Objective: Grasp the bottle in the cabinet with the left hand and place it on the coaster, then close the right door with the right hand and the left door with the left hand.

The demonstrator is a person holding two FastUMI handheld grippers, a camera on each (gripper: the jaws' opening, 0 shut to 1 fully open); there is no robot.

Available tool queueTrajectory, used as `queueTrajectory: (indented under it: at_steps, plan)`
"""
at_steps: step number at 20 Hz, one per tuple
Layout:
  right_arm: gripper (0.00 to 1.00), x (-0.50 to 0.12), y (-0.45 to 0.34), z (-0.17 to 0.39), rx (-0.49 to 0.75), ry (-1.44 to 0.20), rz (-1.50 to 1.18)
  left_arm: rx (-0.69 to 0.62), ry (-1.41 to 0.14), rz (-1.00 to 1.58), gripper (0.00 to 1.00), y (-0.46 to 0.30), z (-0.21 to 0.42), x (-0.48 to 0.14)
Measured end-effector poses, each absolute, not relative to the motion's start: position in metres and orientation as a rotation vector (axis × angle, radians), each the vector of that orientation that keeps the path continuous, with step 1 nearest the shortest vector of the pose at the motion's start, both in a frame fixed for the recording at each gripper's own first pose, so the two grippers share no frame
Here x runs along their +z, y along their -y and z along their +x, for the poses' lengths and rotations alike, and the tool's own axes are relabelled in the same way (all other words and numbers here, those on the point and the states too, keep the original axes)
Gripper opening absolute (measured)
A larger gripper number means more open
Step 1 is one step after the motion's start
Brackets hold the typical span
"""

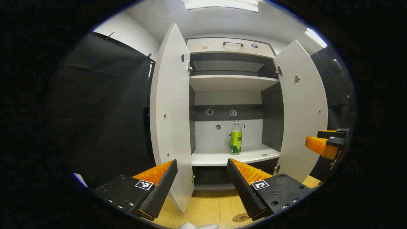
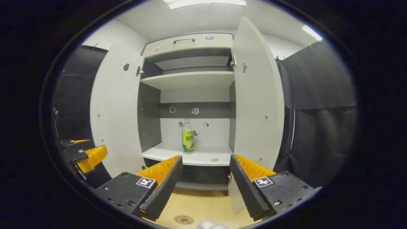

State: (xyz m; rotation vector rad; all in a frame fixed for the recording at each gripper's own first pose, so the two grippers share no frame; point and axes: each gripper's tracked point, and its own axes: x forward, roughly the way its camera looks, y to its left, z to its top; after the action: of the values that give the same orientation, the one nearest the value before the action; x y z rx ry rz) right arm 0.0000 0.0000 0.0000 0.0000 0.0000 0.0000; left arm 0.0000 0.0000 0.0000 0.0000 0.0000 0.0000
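Note:
A clear bottle with a green label and white cap stands upright on the cabinet's lower shelf; the right gripper view has the bottle too. Both white doors are swung wide: the left door and the right door, also seen as left door and right door. My left gripper is open in front of the cabinet, well short of the bottle. My right gripper is open, also empty. A round brown coaster lies on the wooden tabletop below the grippers.
An upper shelf and a top drawer with a dark handle sit above. A small round disc lies on the lower shelf right of the bottle. Black cloth walls flank the cabinet. The other gripper shows at the right edge.

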Motion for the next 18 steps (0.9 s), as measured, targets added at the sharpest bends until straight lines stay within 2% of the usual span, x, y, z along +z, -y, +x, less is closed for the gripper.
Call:
queueTrajectory:
  at_steps: [6, 7, 8, 10, 11, 18]
  plan:
    - [0.97, -0.001, 0.001, 0.002, 0.000, -0.004, -0.001, -0.004, 0.004, 0.011, 0.96, 0.000, 0.008, 0.001]
    - [0.98, -0.001, 0.001, 0.001, -0.001, -0.002, -0.002, -0.007, 0.007, 0.013, 0.99, 0.000, 0.009, 0.002]
    - [0.97, 0.000, 0.000, 0.001, -0.003, -0.002, -0.003, -0.009, 0.008, 0.014, 0.95, 0.001, 0.009, 0.002]
    - [0.97, 0.001, 0.000, 0.001, -0.004, -0.002, -0.003, -0.017, 0.007, 0.013, 0.99, 0.004, 0.012, 0.001]
    - [0.97, 0.002, 0.001, 0.002, -0.006, -0.003, -0.004, -0.020, 0.010, 0.013, 0.95, 0.005, 0.017, 0.001]
    - [0.97, 0.003, 0.004, 0.010, -0.005, -0.037, 0.005, -0.068, 0.011, 0.030, 0.95, 0.030, 0.075, -0.008]
